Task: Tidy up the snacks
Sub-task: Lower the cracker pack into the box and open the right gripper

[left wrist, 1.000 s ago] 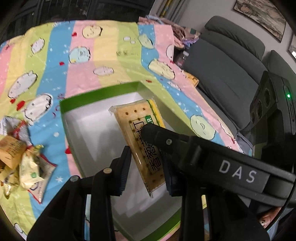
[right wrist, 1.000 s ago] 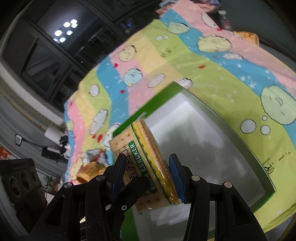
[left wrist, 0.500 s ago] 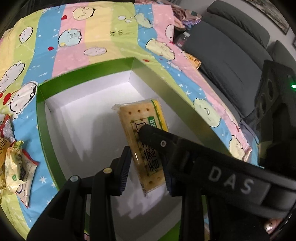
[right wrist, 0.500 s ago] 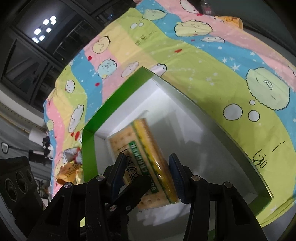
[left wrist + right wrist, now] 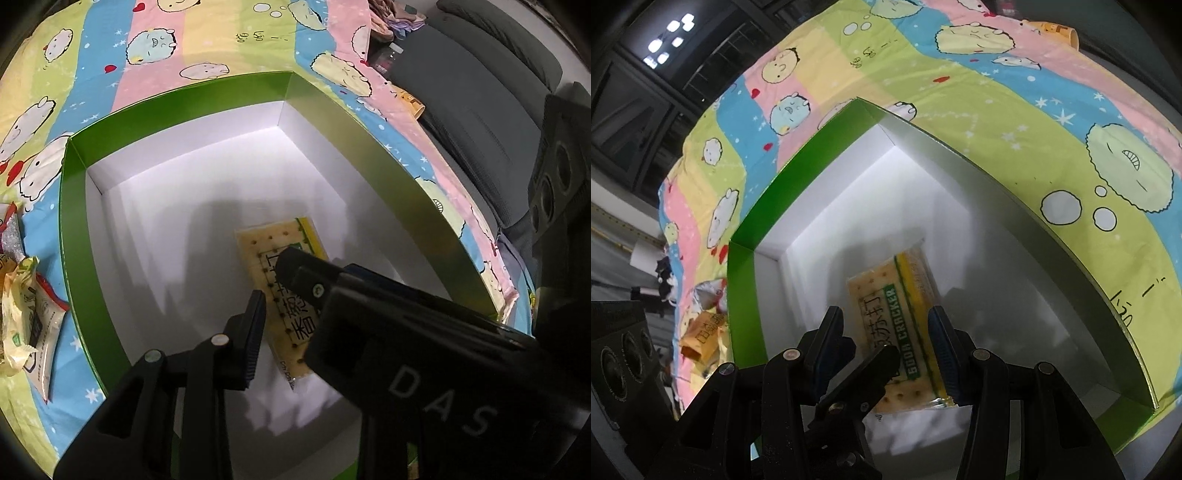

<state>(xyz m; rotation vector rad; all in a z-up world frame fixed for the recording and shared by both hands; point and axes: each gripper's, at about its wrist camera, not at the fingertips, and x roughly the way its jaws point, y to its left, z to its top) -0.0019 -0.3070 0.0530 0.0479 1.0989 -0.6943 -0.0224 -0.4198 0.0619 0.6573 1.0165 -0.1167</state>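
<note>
A soda cracker packet (image 5: pixel 286 306), yellow and green with a printed cracker, hangs low inside the green box (image 5: pixel 74 258) with a white inside. My left gripper (image 5: pixel 291 332) has the packet between its pads, and its jaws are closing on it. The black body of the other gripper crosses over its right finger and hides it. In the right wrist view my right gripper (image 5: pixel 886 339) is shut on the same cracker packet (image 5: pixel 905 314), over the floor of the box (image 5: pixel 742 295). A left gripper finger pokes in at the bottom centre.
The box sits on a striped cartoon bedsheet (image 5: pixel 207 33). Several loose snack packets (image 5: pixel 26 332) lie on the sheet left of the box and show again as snack packets (image 5: pixel 701 328). A grey sofa (image 5: pixel 480 92) stands to the right, and a yellow cup (image 5: pixel 1056 33) lies at the sheet's far edge.
Both grippers have sunk with the cracker packet from above the box rim to down inside it. The box walls now fill much more of both views.
</note>
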